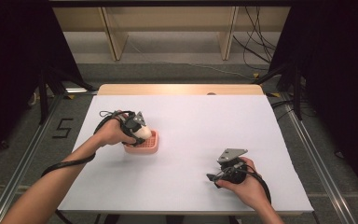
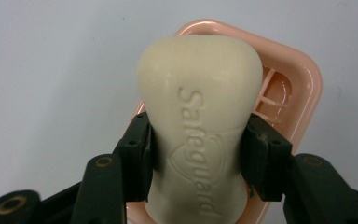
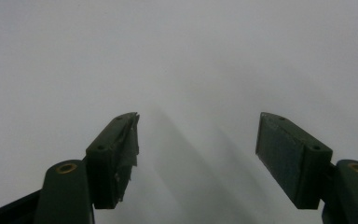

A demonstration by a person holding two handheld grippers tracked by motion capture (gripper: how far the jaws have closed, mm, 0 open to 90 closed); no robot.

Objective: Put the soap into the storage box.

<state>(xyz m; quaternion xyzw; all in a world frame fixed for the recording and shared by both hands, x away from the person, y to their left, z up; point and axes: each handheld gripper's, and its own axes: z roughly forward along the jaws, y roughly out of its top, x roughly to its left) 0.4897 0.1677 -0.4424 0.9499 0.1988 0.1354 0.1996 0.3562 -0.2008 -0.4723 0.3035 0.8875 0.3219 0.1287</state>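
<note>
Left tool [image 2: 198,154] is squeezing a bar of soap [image 2: 200,116] between its two black jaws, one jaw on each side of the bar. Raised letters on the soap are reading "Safeguard". Just under the soap, a pink soap dish [image 2: 303,88] is sitting, and its slotted bottom is peeking out beside the bar. From the high view, the left tool [image 1: 137,127] is holding the soap [image 1: 144,132] right over the near-left part of the soap dish [image 1: 150,148], on the white surface [image 1: 205,126].

Right tool [image 3: 198,154] is gaping wide with nothing between its jaws, only white surface [image 3: 182,56] ahead. From the high view, the right tool [image 1: 213,178] is resting low on the surface, well apart from the dish.

My guess is that the soap is being put into the dish, though I cannot tell if it is touching the bottom yet. The next move is calling for a gentle push down until the bar is lying flat in the dish. Then the jaws should be letting go slowly, so the slippery soap is not sliding off.
</note>
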